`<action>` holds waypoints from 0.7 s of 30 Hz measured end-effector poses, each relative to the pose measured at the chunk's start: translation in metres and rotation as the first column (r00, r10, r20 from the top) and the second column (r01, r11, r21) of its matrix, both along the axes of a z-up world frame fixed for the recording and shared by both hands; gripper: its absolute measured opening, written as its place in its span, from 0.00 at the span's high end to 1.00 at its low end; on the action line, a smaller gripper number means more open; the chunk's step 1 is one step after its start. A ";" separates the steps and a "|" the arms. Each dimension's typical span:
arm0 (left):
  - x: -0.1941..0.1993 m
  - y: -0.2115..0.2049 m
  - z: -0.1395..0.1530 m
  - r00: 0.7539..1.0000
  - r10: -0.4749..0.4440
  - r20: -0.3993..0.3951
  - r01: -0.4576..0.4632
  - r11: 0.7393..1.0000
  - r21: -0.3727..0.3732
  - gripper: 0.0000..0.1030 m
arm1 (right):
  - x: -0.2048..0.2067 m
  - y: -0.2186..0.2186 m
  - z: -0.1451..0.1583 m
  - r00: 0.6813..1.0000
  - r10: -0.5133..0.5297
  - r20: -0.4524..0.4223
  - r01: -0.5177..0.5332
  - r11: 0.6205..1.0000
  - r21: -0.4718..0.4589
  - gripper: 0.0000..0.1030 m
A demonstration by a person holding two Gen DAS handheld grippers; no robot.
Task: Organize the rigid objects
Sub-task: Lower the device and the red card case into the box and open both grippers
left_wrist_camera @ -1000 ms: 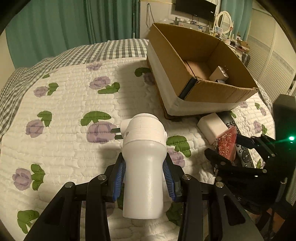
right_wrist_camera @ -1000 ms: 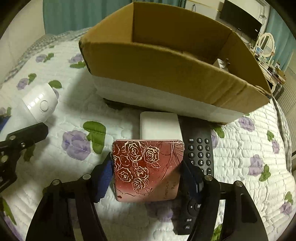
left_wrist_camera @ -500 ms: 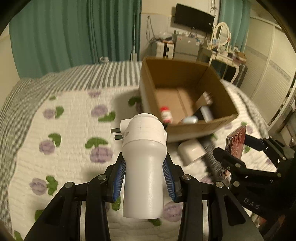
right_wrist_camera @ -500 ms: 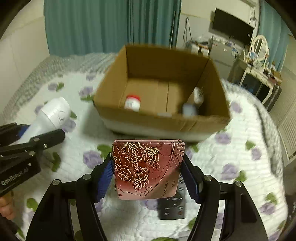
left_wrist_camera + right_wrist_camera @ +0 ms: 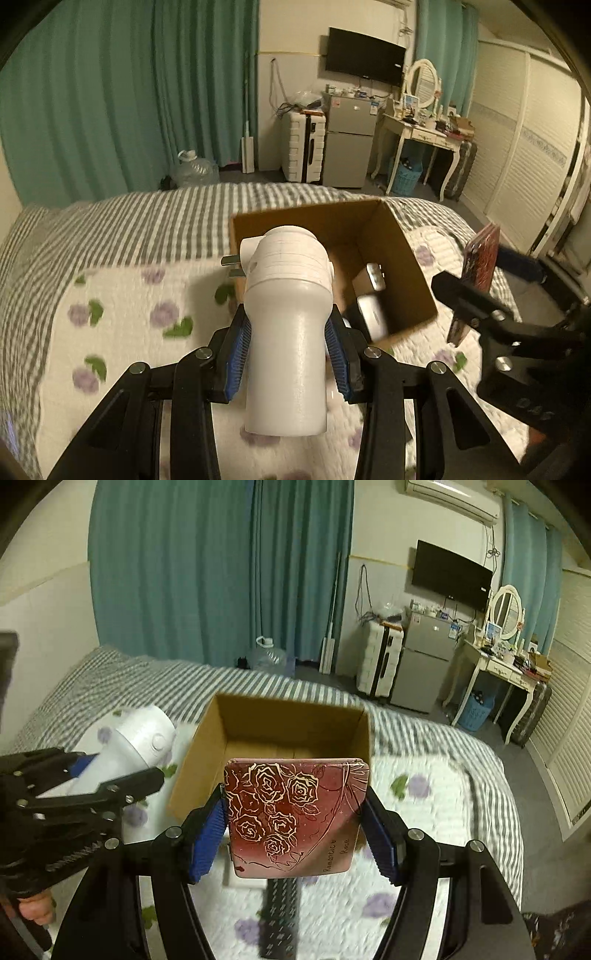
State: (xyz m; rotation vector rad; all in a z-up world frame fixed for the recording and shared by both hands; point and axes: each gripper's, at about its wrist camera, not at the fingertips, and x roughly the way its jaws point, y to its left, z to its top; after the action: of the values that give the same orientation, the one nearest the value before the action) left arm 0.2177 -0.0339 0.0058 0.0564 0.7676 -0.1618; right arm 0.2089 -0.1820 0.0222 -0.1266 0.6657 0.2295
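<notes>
My left gripper (image 5: 288, 354) is shut on a white plug-in device (image 5: 286, 332) with two metal prongs, held high above the bed. An open cardboard box (image 5: 402, 258) lies beyond and below it, with a few small items inside. My right gripper (image 5: 295, 834) is shut on a red tin (image 5: 295, 816) with gold roses, also lifted, just in front of the box (image 5: 207, 753). The left gripper (image 5: 85, 786) and its white device (image 5: 136, 738) show at the left of the right wrist view. The red tin (image 5: 480, 258) shows edge-on at the right of the left wrist view.
A black remote (image 5: 280, 919) and a white block (image 5: 240, 878) lie on the floral quilt (image 5: 413, 834) under the tin. A striped blanket (image 5: 147, 225) covers the far end of the bed. Beyond stand a small fridge (image 5: 347, 147), a suitcase, a dressing table and green curtains.
Both grippers have risen with their objects still held. The box now sits lower and farther in both views, and its inside and the room behind have come into sight.
</notes>
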 end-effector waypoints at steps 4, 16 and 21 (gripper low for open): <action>0.035 -0.014 -0.010 1.000 -0.027 0.007 0.027 1.000 0.001 0.61 | 0.028 -0.006 0.003 1.000 0.014 0.024 -0.013 1.000 -0.027 0.34; 0.099 -0.028 -0.081 0.997 0.000 -0.080 0.003 1.000 0.031 0.59 | 0.082 -0.033 -0.060 0.999 -0.001 -0.039 0.001 1.000 -0.006 0.34; 0.086 -0.032 -0.072 0.998 -0.015 -0.065 0.018 0.999 0.038 0.43 | 0.079 -0.041 -0.071 0.998 -0.005 -0.062 0.005 1.000 0.011 0.34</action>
State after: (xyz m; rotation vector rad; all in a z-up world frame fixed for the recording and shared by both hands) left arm 0.3041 -0.0655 -0.0665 0.0947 0.8352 -0.1650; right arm 0.2879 -0.2234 -0.0483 -0.1071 0.7266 0.2332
